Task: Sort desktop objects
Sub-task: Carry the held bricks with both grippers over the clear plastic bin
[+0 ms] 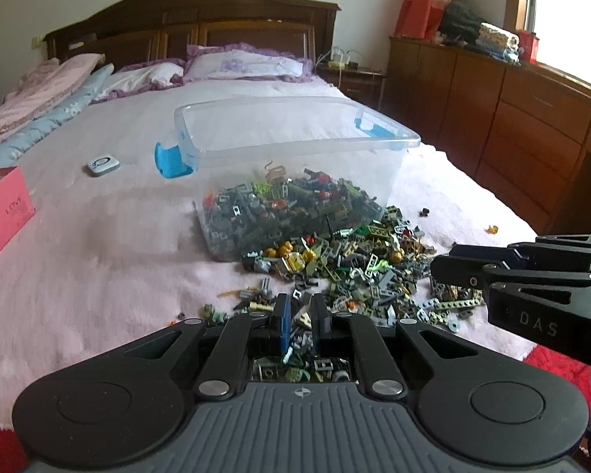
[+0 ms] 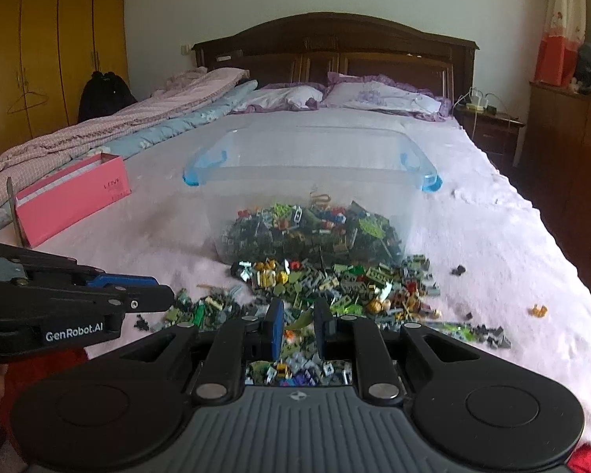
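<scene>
On the pink bedspread [image 1: 98,244], a clear bin [image 1: 295,146] with blue latches is standing part-filled with small bricks, and a loose brick pile [image 1: 358,272] is lying against the bin's near wall, spilling toward the bed's foot. Two strays, a dark piece [image 2: 458,270] and an orange piece [image 2: 538,310], are sitting well apart from the bin on its right. The left gripper [image 1: 298,313] is hovering over the pile's near edge, jaws set narrow with a small gap; whether a brick is pinched between them cannot be told. The right gripper [image 2: 298,321] is hovering just beside it, jaws likewise narrow, nothing visibly clamped. A pink box [image 2: 73,201] is resting to the bin's left. Hazards: the narrow jaws may be catching several interlocked bricks at once, dropping extras; the soft bedspread may be letting pieces sink or roll; closely spaced grippers may be colliding over the pile.
</scene>
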`<state>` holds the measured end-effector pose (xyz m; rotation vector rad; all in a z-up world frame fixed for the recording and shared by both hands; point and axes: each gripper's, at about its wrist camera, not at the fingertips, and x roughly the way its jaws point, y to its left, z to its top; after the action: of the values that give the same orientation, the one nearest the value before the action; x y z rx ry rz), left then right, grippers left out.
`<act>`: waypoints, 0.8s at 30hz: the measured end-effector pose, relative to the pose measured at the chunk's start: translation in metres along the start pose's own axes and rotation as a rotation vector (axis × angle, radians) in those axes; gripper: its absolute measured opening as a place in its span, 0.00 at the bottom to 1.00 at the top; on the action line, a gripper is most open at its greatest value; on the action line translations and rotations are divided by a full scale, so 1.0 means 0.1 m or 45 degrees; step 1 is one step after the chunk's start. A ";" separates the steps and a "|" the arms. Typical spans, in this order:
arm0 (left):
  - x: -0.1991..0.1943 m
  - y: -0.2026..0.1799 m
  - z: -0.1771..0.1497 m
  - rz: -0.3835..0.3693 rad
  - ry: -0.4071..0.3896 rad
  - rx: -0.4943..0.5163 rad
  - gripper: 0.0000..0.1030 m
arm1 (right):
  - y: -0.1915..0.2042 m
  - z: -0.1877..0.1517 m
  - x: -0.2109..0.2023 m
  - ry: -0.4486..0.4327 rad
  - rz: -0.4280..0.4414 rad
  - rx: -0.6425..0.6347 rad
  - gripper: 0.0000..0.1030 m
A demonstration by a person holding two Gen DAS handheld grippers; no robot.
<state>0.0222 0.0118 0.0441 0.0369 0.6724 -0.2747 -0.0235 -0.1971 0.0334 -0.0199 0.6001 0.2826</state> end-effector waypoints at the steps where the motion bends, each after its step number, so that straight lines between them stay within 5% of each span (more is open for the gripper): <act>1: 0.02 0.01 0.04 0.000 -0.006 0.004 0.12 | -0.01 0.03 0.02 -0.005 0.001 0.002 0.17; 24: 0.80 0.27 1.22 0.077 -0.149 0.094 0.13 | -0.30 1.31 1.04 -0.138 -0.028 -0.050 0.17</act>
<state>0.1635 0.0041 0.0885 0.1111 0.5436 -0.2414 0.1388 -0.1864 0.0812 -0.0489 0.4862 0.2721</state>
